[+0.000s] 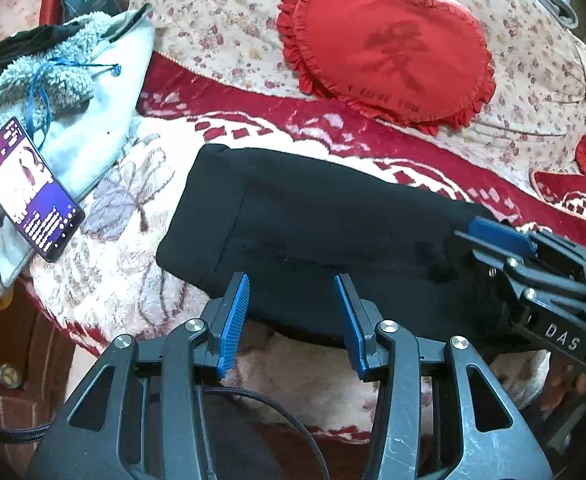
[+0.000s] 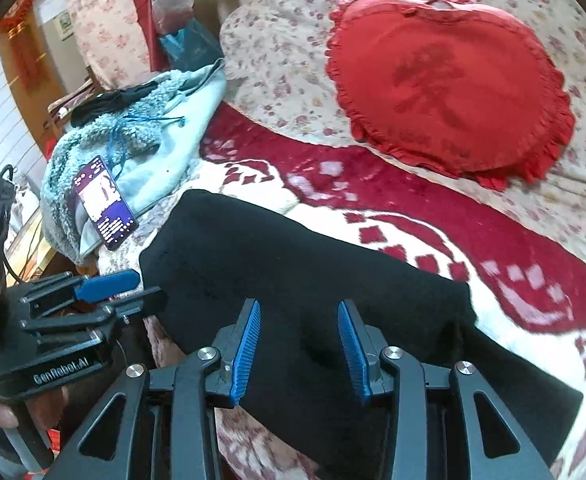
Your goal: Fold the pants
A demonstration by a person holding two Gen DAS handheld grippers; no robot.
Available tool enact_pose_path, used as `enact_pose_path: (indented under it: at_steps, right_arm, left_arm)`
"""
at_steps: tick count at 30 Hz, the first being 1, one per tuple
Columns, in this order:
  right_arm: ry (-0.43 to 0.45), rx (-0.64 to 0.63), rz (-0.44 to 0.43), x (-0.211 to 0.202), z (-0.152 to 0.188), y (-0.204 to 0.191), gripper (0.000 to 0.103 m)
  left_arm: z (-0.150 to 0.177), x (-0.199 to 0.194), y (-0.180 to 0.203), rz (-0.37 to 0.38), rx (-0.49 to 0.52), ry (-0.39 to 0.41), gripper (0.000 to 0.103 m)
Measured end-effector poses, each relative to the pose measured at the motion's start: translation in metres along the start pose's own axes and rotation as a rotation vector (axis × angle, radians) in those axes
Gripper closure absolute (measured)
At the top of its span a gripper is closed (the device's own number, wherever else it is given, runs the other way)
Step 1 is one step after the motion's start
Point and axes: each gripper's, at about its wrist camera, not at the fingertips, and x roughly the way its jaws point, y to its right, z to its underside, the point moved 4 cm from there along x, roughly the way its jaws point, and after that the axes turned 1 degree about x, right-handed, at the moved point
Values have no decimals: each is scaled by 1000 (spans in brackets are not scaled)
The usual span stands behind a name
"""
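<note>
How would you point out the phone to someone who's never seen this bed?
Start at the big red heart pillow, then look left across the bed to the pale blue fleece. The phone lies on its near edge, the only flat, glowing purple thing there.

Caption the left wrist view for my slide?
Open left hand-held gripper poised at folded black pants on patterned blanket.

I see my left gripper (image 1: 293,320) at lower centre, its blue pads apart over the near edge of the black pants (image 1: 313,224). The right gripper (image 1: 505,240) sits at the right edge on the pants. A phone (image 1: 31,190) lies far left; a red heart cushion (image 1: 389,44) sits above.
</note>
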Motion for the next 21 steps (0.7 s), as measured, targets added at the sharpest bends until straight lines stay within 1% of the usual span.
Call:
enact_pose_path:
  at_steps: [5, 13, 17, 21]
  right_arm:
    - [-6, -17, -19, 9, -7, -8, 64]
    - [-11, -20, -50, 18, -13, -15, 63]
    - [-11, -25, -63, 22, -17, -19, 62]
    - [-13, -72, -84, 31, -30, -28, 60]
  left_arm:
    - [2, 4, -7, -21, -12, -15, 60]
    - [1, 10, -16, 10, -60, -31, 60]
    - [-2, 12, -25, 29, -106, -35, 60]
    - [3, 10, -42, 66, -176, -48, 60]
